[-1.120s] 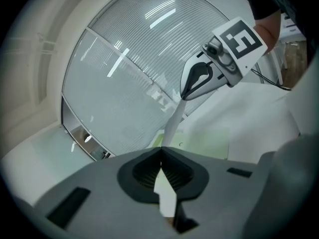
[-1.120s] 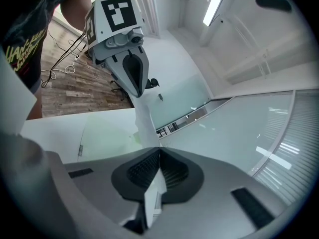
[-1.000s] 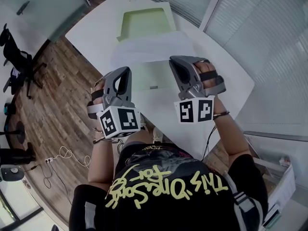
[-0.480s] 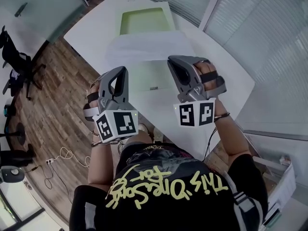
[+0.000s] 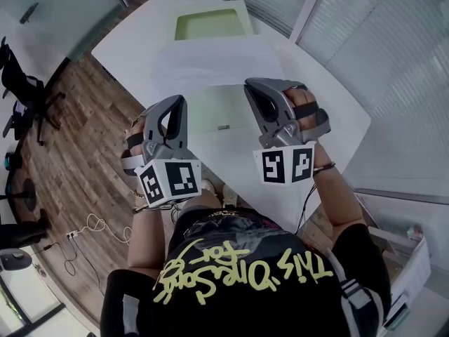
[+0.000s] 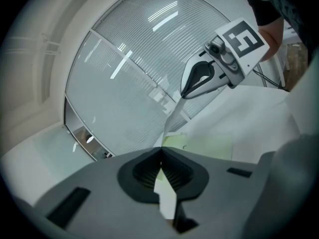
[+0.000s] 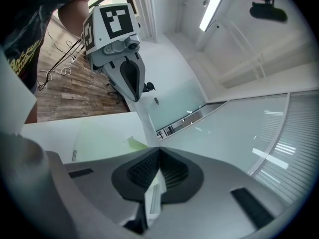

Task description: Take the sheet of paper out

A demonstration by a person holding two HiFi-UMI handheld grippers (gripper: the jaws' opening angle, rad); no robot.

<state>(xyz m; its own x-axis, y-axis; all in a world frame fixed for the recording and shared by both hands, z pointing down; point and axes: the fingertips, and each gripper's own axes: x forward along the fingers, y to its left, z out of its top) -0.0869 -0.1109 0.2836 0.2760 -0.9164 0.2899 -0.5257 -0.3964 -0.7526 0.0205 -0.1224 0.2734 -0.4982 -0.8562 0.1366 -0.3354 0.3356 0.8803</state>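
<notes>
Left claw (image 5: 180, 100) and right claw (image 5: 250, 88) both clamped tight on sheet of paper (image 5: 214, 65), near edge; sheet stretches away over green folder (image 5: 210, 25), edge running claw to claw.

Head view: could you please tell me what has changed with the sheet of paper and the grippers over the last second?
The sheet of paper has spread slightly toward the far end of the table. Its far edge now reaches the far part of the green folder. The left gripper and right gripper have barely moved and stay shut on the sheet's near edge. Folder and table are unchanged.
</notes>
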